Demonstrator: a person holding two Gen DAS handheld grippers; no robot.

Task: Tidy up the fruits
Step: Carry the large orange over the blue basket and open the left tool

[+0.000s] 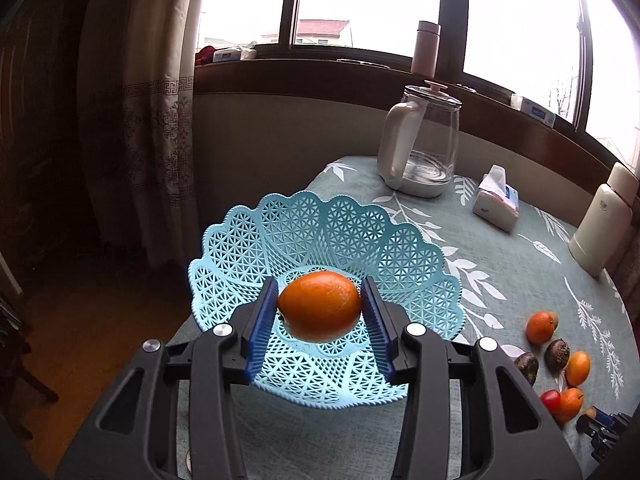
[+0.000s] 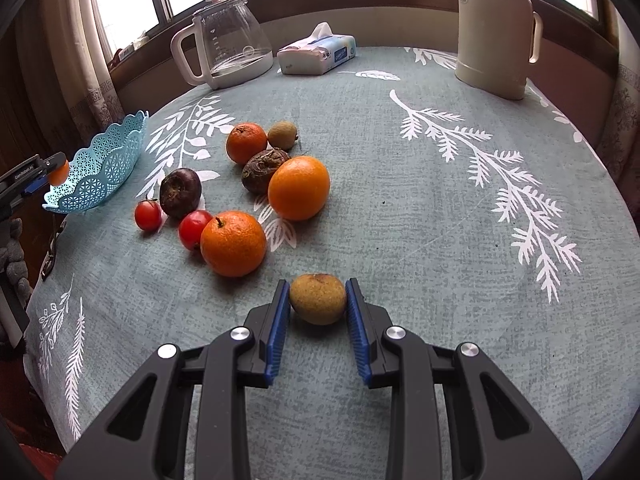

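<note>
Left wrist view: my left gripper (image 1: 320, 308) is clamped on an orange (image 1: 319, 306) held over the empty blue basket (image 1: 404, 248), pads on its opposite ends. It looks firm and fairly light, with a waxy skin that could slip. My right gripper (image 2: 318, 302) brackets a brownish fruit (image 2: 318, 299) on the counter (image 2: 420, 208); contact seems made, though I can't be sure. Remaining fruit lies at eleven o'clock.
</note>
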